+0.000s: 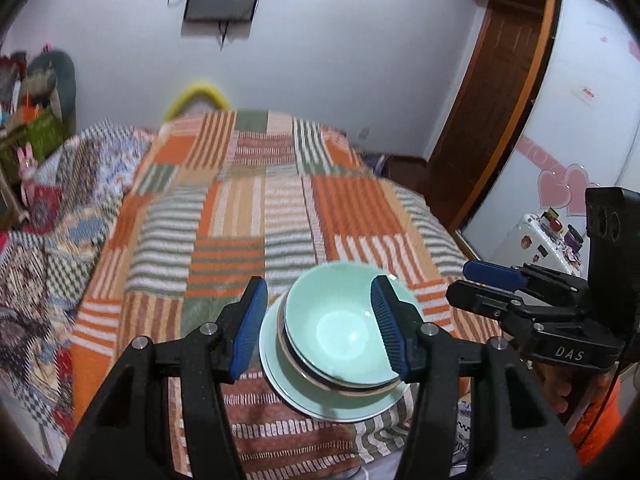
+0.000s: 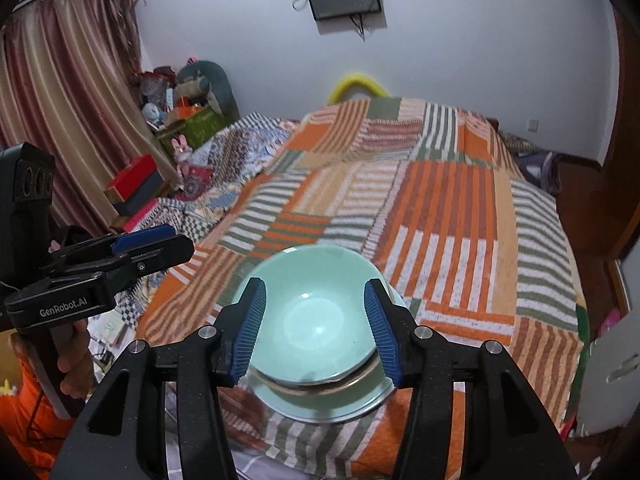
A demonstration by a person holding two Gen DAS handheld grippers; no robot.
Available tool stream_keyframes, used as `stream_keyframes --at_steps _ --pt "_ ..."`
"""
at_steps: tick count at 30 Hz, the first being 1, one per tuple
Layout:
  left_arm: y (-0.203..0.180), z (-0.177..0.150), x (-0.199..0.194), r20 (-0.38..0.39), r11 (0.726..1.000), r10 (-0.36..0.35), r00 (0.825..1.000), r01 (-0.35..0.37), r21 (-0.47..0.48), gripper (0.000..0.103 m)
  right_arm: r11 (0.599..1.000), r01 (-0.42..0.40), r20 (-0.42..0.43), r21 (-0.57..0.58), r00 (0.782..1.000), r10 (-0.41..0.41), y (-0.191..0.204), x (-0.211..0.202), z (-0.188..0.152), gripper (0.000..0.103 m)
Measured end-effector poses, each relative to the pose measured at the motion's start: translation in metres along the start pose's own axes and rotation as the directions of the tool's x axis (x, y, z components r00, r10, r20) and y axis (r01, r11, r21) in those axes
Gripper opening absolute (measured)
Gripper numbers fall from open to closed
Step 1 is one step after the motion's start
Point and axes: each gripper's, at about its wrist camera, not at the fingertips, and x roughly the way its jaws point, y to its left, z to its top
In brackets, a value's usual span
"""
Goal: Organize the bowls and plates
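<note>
The stack of pale green bowl (image 1: 340, 320) on plates (image 1: 332, 400) sits near the bed's (image 1: 248, 216) near edge. Both the left gripper (image 1: 320, 328) and right gripper (image 2: 316, 328) hover released, holding nothing. A nudge on the soft quilt could tip the stack over the edge.

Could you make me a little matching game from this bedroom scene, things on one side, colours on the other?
Things:
1. top bowl
2. gripper pads
3. curved thing behind the bed
4. hearts on the wardrobe door

Colours:
A. pink
B. yellow
C. mint green
D. blue

Pairs: 1-C, 2-D, 3-B, 4-A
</note>
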Motion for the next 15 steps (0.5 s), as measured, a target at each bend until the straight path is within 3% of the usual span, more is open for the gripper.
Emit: stream_keyframes --at_steps 8,15 --pt "-0.014 0.002 -0.04 0.101 1.0 -0.006 0.995 0.004 0.023 0.054 1.0 -0.009 0.102 -0.024 0.995 0.012 0.015 -0.034 0.002 0.052" --pt "-0.026 -0.002 -0.075 0.196 0.998 0.036 0.98 -0.045 0.042 0.054 0.998 0.014 0.192 -0.053 0.981 -0.004 0.03 -0.065 -0.002 0.053"
